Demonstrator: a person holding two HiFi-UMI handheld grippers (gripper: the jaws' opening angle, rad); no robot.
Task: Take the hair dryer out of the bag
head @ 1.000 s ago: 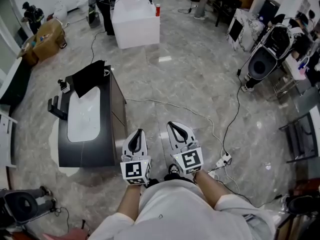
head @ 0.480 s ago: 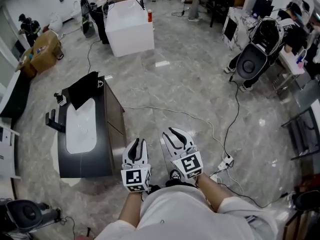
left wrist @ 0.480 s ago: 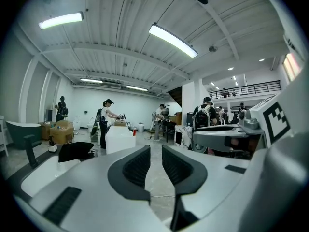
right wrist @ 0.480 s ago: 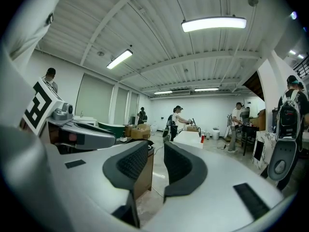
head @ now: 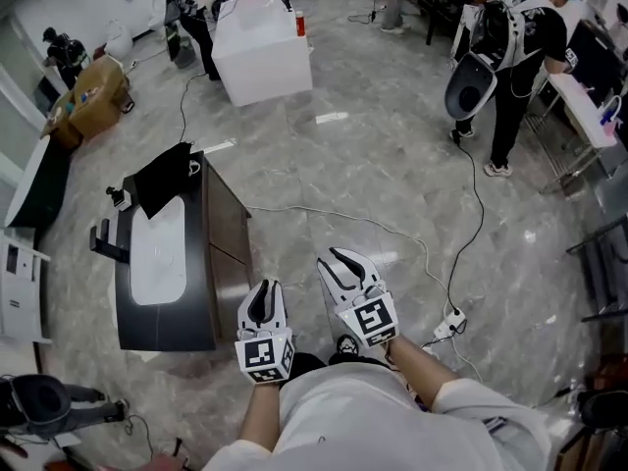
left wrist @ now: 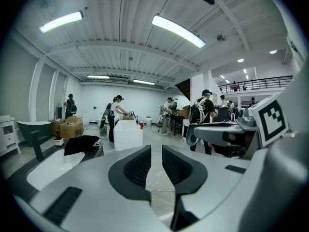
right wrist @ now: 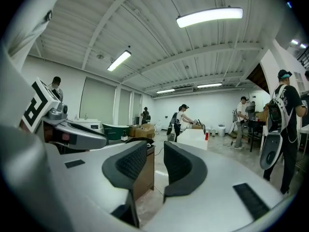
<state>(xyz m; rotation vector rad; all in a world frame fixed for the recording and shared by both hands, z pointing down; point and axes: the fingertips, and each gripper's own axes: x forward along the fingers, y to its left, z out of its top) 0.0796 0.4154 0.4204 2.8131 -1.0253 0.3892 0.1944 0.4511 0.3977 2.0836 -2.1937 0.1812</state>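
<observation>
Left gripper (head: 263,288): held low, close in front of the person's body, above the marble floor (head: 373,155). Its own view shows the jaws a narrow gap apart, pads not touching, nothing between them.
Right gripper (head: 339,256): just beside the left one and slightly further forward. Jaws are opening, the gap a little wider than the left's. Only floor and the cabinet's side show through the gap; nothing is held.
Vanity cabinet (head: 228,253): dark, standing left of both grippers and near them, not touched by either.
Basin (head: 157,258): white, set into the cabinet top.
Bag (head: 169,173): black, lying slumped on the far end of the cabinet top, beyond the basin and well apart from both grippers. It also shows in the left gripper view (left wrist: 81,144), left of the jaws.
Hair dryer: not made out in any view. The bag is small and dark here, so its contents cannot be told.
White table (head: 263,52): far across the floor, with a red can (head: 301,23) on its right edge and a person bending at its far side.
Power strip (head: 453,319): on the floor right of the right gripper, with a black cable (head: 479,204) running away from it.
Bystander (head: 520,42): at upper right, standing, wearing a backpack.
</observation>
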